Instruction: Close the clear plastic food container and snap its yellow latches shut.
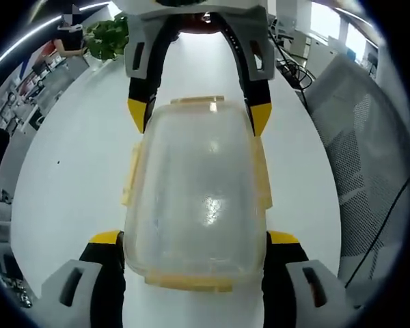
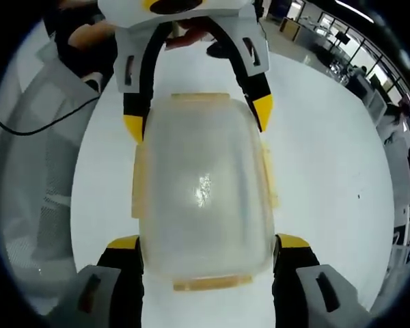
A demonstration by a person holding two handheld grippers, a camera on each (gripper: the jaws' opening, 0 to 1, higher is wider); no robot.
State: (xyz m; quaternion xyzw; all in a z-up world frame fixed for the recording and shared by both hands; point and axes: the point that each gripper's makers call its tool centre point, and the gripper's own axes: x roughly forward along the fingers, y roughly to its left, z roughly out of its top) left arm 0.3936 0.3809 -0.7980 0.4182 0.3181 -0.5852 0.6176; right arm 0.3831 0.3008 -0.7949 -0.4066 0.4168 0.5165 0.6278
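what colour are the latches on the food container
Pale yellow latches on the clear container, best in the left gripper view.

Container (image 1: 195, 198) hemmed by both tongs; table (image 1: 68, 184) sides open.

The container (image 1: 195, 195) is clear, slightly cloudy plastic with a glossy lid; its latches (image 1: 195, 280) are matt yellow plastic. The table (image 1: 75, 178) under it is smooth white.

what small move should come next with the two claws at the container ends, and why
Probably press the near-end yellow latch down to snap it. The lid already sits on the clear container, and the latches along its sides appear flared outward, so likely unsnapped. The left claw straddles one end, jaws open at either side, with the right claw at the opposite end, so each end latch is the nearest target.
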